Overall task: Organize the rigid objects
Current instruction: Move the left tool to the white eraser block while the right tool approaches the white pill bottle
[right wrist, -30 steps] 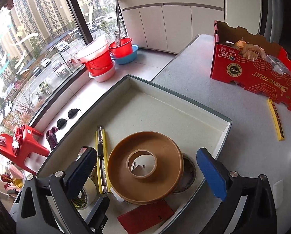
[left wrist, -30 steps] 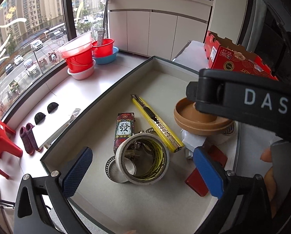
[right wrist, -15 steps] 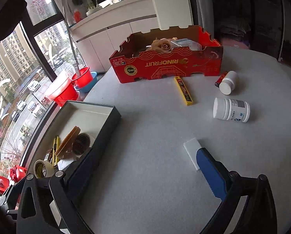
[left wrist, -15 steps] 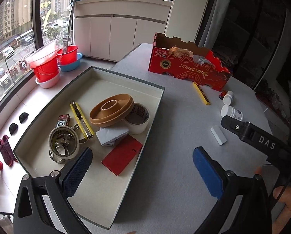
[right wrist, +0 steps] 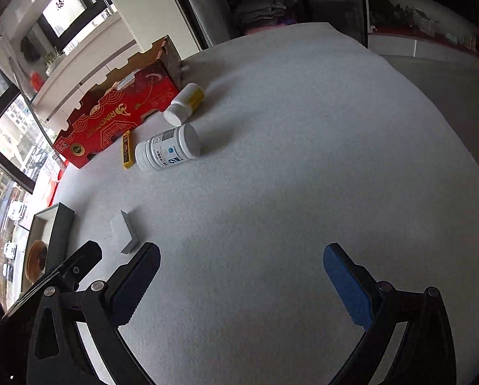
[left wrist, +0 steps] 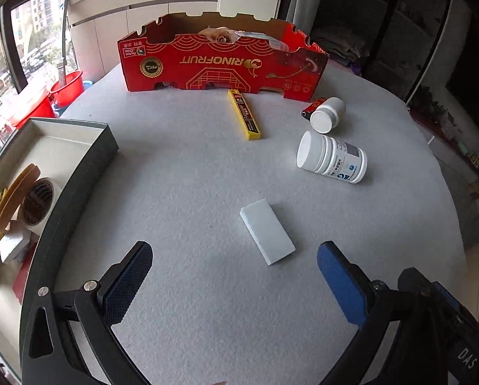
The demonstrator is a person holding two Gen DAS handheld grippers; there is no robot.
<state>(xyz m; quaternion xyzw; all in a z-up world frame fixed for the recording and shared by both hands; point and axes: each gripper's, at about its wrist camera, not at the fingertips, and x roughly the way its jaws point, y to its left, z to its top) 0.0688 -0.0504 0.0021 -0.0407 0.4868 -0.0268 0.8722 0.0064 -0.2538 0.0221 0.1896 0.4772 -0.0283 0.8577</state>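
Jaws of both the left gripper (left wrist: 233,284) and the right gripper (right wrist: 241,276) stand wide and empty. On the counter (left wrist: 191,166), the white block (left wrist: 267,231) lies flat just ahead of the left one, well apart from the tray (left wrist: 88,157); closing across its narrow sides should grip it best

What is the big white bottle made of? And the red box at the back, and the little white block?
The big white bottle looks like smooth plastic: slightly glossy, ridged near one end, with a printed label. The red box looks like printed cardboard; its cut top edge shows brown. The little white block is matte with sharp edges, maybe foam or plastic; I cannot tell which.
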